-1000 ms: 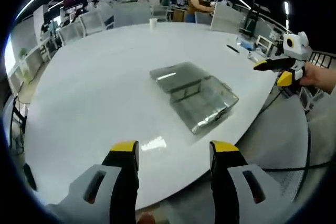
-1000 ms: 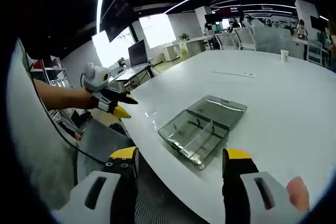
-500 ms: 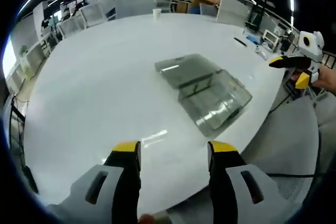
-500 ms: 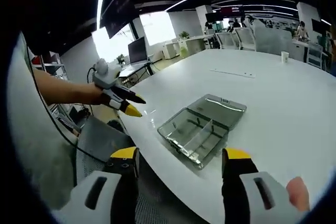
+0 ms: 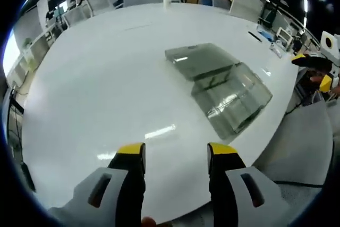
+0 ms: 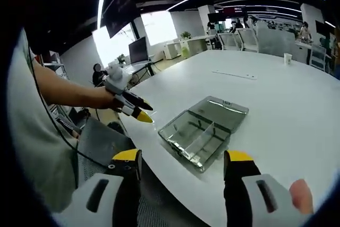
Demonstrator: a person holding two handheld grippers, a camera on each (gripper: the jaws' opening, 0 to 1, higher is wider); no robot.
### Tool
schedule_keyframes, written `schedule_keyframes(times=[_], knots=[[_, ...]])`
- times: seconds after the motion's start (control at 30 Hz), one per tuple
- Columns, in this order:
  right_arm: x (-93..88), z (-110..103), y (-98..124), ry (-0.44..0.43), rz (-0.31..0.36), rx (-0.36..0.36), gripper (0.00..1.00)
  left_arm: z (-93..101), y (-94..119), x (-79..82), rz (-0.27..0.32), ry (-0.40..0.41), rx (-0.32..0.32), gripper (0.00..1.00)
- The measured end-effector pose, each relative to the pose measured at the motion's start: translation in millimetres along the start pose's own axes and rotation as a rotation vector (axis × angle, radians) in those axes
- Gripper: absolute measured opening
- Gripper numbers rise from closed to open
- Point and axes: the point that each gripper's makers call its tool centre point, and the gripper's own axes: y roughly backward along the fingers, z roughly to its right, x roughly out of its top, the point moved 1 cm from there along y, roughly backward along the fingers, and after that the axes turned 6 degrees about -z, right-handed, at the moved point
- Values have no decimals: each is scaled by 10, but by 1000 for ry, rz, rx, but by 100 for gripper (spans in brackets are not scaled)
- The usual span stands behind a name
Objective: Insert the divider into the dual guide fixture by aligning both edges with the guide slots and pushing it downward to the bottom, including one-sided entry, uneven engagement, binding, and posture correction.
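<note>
One clear, rectangular plastic box (image 6: 203, 131) lies open on the large white round table (image 5: 106, 78), near the table's near edge. Its hinged lid (image 6: 221, 107) lies flat on the far side. One thin clear divider (image 6: 202, 132) stands inside the tray, running along its length between two compartments. Whether its edges are seated in guide slots cannot be told from these views.

The left gripper (image 5: 175, 155) hovers above the bare table surface, left of the box, with its yellow-tipped jaws apart and nothing between them. In the right gripper view the same left gripper (image 6: 139, 112) approaches the box's left corner, near but not touching. The right gripper (image 6: 180, 160) stands off the near table edge, jaws wide apart and empty, aimed at the box.

Handling judgement: the divider appears light, thin, stiff and smooth, so it is likely slippery and may crack if twisted. Take hold on its top edge, near the middle, and keep it upright. The box looks light and may slide on the glossy table; brace one wall with the other gripper.

Count: one box, one divider, two grippers.
</note>
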Motion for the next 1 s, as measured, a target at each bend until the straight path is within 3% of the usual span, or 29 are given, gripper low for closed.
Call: schedule_keyframes(times=[0.6,1.0], knots=[[25,40,26,0,8,-4,59,-102,-255,-22,-95,10,78,39],[40,65,23,27,-11,-12,59,-158,-328,-15,-122,45,105,39]])
